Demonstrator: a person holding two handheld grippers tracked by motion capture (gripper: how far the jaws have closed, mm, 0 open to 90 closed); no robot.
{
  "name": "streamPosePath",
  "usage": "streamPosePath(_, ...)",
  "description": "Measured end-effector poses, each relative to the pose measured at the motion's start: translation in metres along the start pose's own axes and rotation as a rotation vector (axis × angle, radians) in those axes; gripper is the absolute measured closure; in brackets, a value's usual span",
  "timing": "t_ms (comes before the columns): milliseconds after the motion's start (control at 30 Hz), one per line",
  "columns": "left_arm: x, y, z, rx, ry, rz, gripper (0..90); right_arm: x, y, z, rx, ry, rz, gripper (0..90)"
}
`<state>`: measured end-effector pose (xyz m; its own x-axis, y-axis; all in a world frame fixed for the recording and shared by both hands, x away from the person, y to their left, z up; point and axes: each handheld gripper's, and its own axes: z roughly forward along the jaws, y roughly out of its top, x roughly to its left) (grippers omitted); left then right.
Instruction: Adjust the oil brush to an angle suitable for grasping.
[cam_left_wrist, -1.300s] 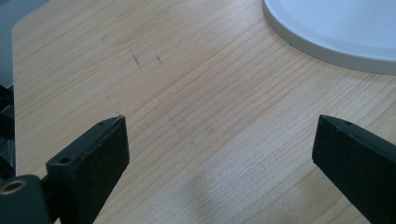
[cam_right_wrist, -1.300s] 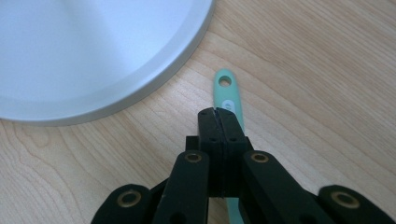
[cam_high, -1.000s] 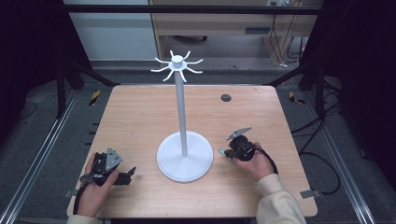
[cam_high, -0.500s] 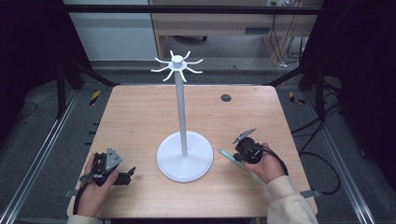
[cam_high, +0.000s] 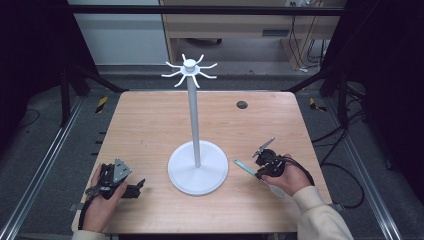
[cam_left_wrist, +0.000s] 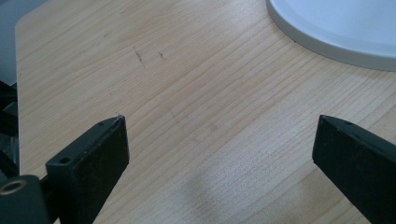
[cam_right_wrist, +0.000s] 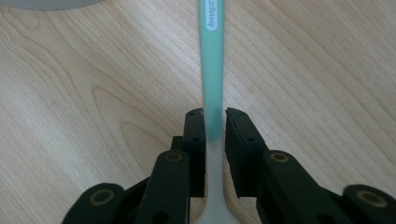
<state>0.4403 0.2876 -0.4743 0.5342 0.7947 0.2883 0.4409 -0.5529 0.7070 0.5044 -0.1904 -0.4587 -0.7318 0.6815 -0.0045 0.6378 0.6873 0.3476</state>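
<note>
At the near edge of the table (cam_high: 150, 120), about 7 o'clock from the stand (cam_high: 197, 170), the left gripper (cam_high: 137, 186) was rested with its jaws spread wide and nothing between them; in the left gripper view only bare wood lay between its fingers (cam_left_wrist: 88, 158), with the rim of the stand's base seen at 1 o'clock. Nothing was touched by it.

At about 4 o'clock from the stand, the right gripper (cam_high: 257, 172) was closed on a toothbrush (cam_high: 244, 166). In the right gripper view the green handle (cam_right_wrist: 211, 70) was seen pinched between the two fingertips (cam_right_wrist: 194, 135), running straight out toward 12 o'clock, with the paler end passing back between the jaws. The handle's free end was pointed at the stand's base and lay just beside it, not touching. Whether the toothbrush was lifted or just off the wood could not be told.

As a judgement, the pick-up was done: the toothbrush was secured. What was left was the carry and placing, presumably up at the stand's hooks (cam_high: 190, 70) at the far 12 o'clock, on which nothing hung.
</note>
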Motion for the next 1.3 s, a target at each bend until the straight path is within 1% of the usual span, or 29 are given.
streamPosePath(133,0.0,0.0,0.0,0.0,-0.001,0.001,3.3,-0.002,0.001,0.001,0.018,0.008,-0.015,74.0)
streamPosePath(200,0.0,0.0,0.0,0.002,-0.002,0.001,3.3,-0.003,0.002,0.002,0.029,0.016,-0.014,72.7)
streamPosePath(267,0.0,0.0,0.0,0.002,-0.002,0.002,3.3,-0.004,0.002,0.003,0.039,0.019,-0.009,72.5)
streamPosePath(300,0.0,0.0,0.0,0.003,-0.002,0.004,3.3,-0.005,0.003,0.003,0.044,0.018,-0.021,72.6)
streamPosePath(367,0.0,0.0,0.0,0.003,-0.002,0.004,3.2,-0.005,0.003,0.004,0.058,0.011,-0.019,72.6)
streamPosePath(433,0.0,0.0,0.0,0.003,-0.001,0.004,3.2,-0.004,0.004,0.004,0.064,0.016,-0.018,72.8)
streamPosePath(467,0.0,0.0,0.0,0.003,-0.001,0.004,3.2,-0.005,0.004,0.004,0.064,0.014,-0.027,72.9)
streamPosePath(600,0.0,0.0,0.0,0.004,-0.002,0.003,3.2,-0.004,0.006,0.005,0.076,0.012,-0.019,73.3)
streamPosePath(633,0.0,0.0,0.0,0.004,-0.002,0.004,3.2,-0.005,0.006,0.006,0.075,0.012,-0.038,73.5)
streamPosePath(667,0.0,0.0,0.0,0.003,-0.002,0.003,3.2,-0.005,0.006,0.006,0.077,0.012,-0.041,73.6)
streamPosePath(700,0.0,0.0,0.0,0.004,-0.002,0.004,3.2,-0.003,0.007,0.007,0.089,0.01,-0.028,73.8)
streamPosePath(733,0.0,0.0,0.0,0.004,-0.003,0.004,3.2,-0.004,0.006,0.008,0.088,0.011,-0.043,73.9)
streamPosePath(833,0.0,0.0,0.0,0.004,-0.002,0.004,3.2,-0.004,0.007,0.009,0.094,0.006,-0.054,74.8)
streamPosePath(1000,0.0,0.0,0.001,0.005,-0.003,0.004,3.2,-0.004,0.007,0.01,0.108,0.003,-0.049,76.2)
streamPosePath(1033,0.0,0.0,0.0,0.004,-0.004,0.004,3.2,-0.003,0.007,0.01,0.113,0.001,-0.035,76.5)
streamPosePath(1100,0.0,0.0,0.001,0.008,-0.007,0.005,3.2,-0.003,0.007,0.01,0.113,0.001,-0.033,76.9)
streamPosePath(1133,-0.001,0.0,0.001,0.008,-0.006,0.006,3.2,-0.003,0.007,0.011,0.112,0.002,-0.035,77.0)
streamPosePath(1167,0.0,0.0,0.001,0.008,-0.006,0.006,3.2,-0.005,0.007,0.012,0.107,0.006,-0.057,77.5)
streamPosePath(1300,0.0,0.0,0.001,0.008,-0.006,0.004,3.2,-0.004,0.008,0.012,0.111,0.007,-0.055,78.3)
